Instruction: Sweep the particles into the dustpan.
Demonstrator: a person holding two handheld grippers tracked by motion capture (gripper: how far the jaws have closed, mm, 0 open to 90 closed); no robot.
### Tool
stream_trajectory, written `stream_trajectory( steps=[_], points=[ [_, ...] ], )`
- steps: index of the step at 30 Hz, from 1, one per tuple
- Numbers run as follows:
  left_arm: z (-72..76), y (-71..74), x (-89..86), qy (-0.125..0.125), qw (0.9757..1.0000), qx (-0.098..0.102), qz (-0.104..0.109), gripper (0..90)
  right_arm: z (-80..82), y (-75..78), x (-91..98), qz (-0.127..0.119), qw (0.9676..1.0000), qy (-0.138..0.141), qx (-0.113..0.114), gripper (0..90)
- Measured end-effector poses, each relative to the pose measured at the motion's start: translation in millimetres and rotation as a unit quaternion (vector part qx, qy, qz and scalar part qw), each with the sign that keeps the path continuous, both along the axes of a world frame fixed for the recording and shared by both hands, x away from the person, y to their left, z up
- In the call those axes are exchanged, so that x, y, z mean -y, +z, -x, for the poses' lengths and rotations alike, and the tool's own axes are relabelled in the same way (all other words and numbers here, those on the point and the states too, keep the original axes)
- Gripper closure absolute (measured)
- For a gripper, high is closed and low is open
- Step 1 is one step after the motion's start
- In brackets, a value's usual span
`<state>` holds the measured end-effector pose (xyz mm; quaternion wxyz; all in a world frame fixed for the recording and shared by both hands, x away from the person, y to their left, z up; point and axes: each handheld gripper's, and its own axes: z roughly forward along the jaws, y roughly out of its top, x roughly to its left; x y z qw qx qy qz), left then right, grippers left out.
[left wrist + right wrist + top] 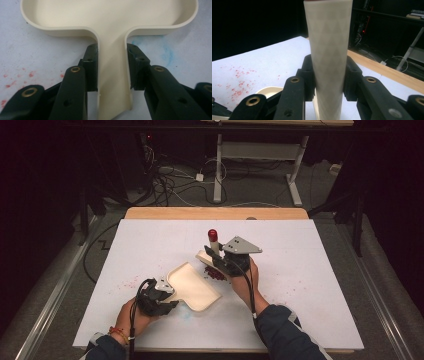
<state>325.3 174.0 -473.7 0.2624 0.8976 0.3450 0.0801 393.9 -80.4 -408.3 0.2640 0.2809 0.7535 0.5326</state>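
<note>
The left hand-held gripper (161, 292) pinches the handle of the cream dustpan (194, 285), its jaws pressed on both sides of the neck, probably to pin the pan flat on the white counter (310, 285) with its mouth opening toward 1 o'clock. At that mouth lies a small heap of dark red crumbs (215, 273). The right hand-held gripper (216, 255), at 2 o'clock from the pan, clamps the pale brush handle (328, 55) upright, seemingly so the brush (207, 258) can sweep them in.
</note>
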Motion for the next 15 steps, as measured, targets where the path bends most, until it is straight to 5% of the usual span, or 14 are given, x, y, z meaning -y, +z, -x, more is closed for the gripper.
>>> stream_trajectory(
  steps=[15],
  points=[
    [-5.4,-2.1,10.7,0.01,0.9999,-0.009,-0.005,63.2,30.5,-4.4,-21.4,-0.004,1.0,-0.002,0.005,68.0]
  ],
)
